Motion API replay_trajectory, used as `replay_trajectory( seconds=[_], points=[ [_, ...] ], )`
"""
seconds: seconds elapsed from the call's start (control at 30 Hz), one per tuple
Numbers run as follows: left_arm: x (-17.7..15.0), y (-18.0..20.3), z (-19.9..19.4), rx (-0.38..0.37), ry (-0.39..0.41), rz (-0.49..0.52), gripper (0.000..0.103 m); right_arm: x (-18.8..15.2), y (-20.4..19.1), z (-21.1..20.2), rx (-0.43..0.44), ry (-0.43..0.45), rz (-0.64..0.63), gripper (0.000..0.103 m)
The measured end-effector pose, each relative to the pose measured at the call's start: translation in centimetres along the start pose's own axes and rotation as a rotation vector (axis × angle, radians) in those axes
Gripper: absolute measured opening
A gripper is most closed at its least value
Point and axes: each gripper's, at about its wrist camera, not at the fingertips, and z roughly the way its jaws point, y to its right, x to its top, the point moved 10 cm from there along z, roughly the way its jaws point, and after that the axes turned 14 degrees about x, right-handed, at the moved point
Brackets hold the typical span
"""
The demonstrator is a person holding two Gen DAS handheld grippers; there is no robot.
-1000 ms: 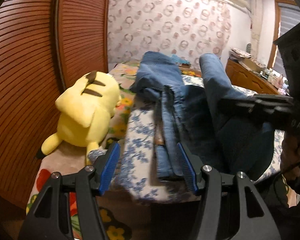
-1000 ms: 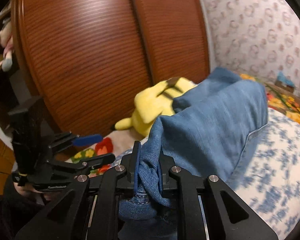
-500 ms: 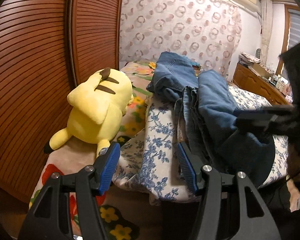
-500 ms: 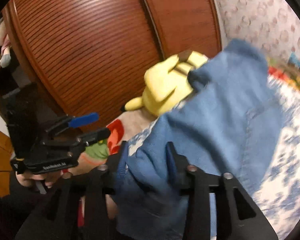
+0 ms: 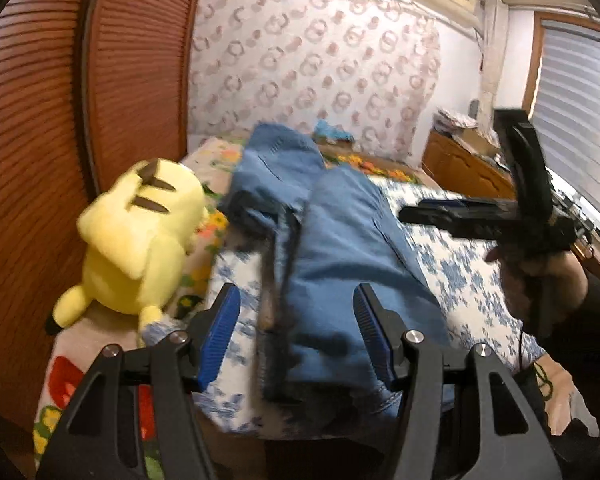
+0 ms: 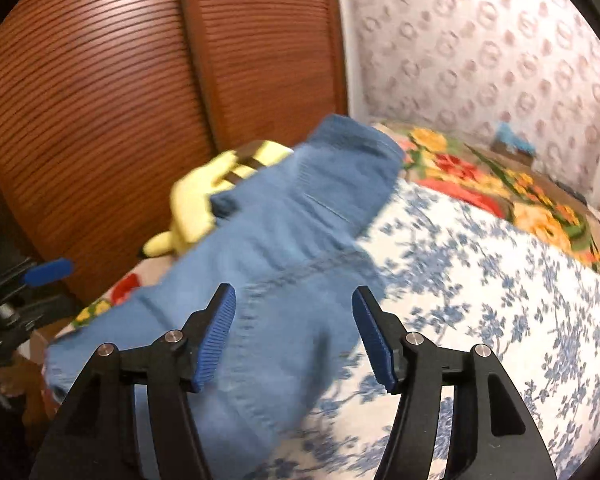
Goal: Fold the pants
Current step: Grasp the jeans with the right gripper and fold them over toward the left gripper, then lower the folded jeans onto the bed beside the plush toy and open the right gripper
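- Left wrist view: the left gripper [image 5: 296, 336] hovers with its blue pads spread and nothing between them, above the near end of the jeans [image 5: 340, 248].
- Same view: the jeans lie lengthwise on the blue-flowered sheet [image 5: 452, 264] of the bed, one leg laid over the other, the waist end bunched at the far end beside the yellow plush toy [image 5: 140, 240].
- Same view: the right gripper [image 5: 428, 210] is held by a hand [image 5: 540, 280] over the sheet, to the right of the jeans and clear of them.
- Right wrist view: the right gripper's jaws are opening; denim lies below the gap, but the pads do not press on it.
- Right wrist view: the jeans run diagonally from the near left corner of the bed up to the plush toy.
- Handling, as a judgement: denim is heavy, limp yet fairly thick, not slippery or fragile; doubled layers will hold a crease. Best gripped at the hem or waistband, both layers together.
- Containers: none can be made out in either view.
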Motion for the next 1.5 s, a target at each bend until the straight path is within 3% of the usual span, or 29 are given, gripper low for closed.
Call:
replay_trajectory(
  seconds=[0.13,0.27,0.47,0.67,0.7,0.77,0.9,1.07,1.33,1.5],
  points=[
    [-2.9,0.3,2.8,0.013,-0.097,0.011,0.058,-0.9,2.6,1.6,0.008,-0.023,0.069,0.063],
    [-5.0,-0.4,4.3,-0.013,-0.150,-0.071,0.059,-1.9,4.1,3.7,0.049,-0.064,0.127,0.070],
    [-5.9,-0.6,5.0,-0.079,-0.150,-0.151,0.060,-3.0,4.4,6.3,0.111,-0.083,0.190,0.079],
    [-6.4,-0.7,5.1,-0.138,-0.157,-0.227,0.058,-3.5,4.2,7.2,0.176,-0.080,0.230,0.081],
    [-6.4,-0.4,5.0,-0.157,-0.155,-0.241,0.048,-3.5,4.0,7.2,0.182,-0.082,0.230,0.072],
    [-6.4,-0.3,4.8,-0.170,-0.150,-0.249,0.043,-3.5,3.5,7.1,0.200,-0.085,0.231,0.062],
    [-6.2,0.3,3.7,-0.172,-0.136,-0.207,0.019,-2.8,2.3,5.8,0.166,-0.061,0.155,0.026],
    [-5.6,0.0,2.6,-0.184,-0.099,-0.237,0.009,-0.6,-0.7,2.4,0.150,0.027,0.029,0.019],
    [-2.6,-1.4,-0.3,-0.193,0.021,-0.262,0.008,5.0,-6.1,-1.3,0.193,0.105,-0.147,0.019],
    [1.5,-3.4,-0.7,-0.153,0.084,-0.250,0.008,8.9,-8.0,-1.8,0.230,0.138,-0.224,0.018]
  ],
)
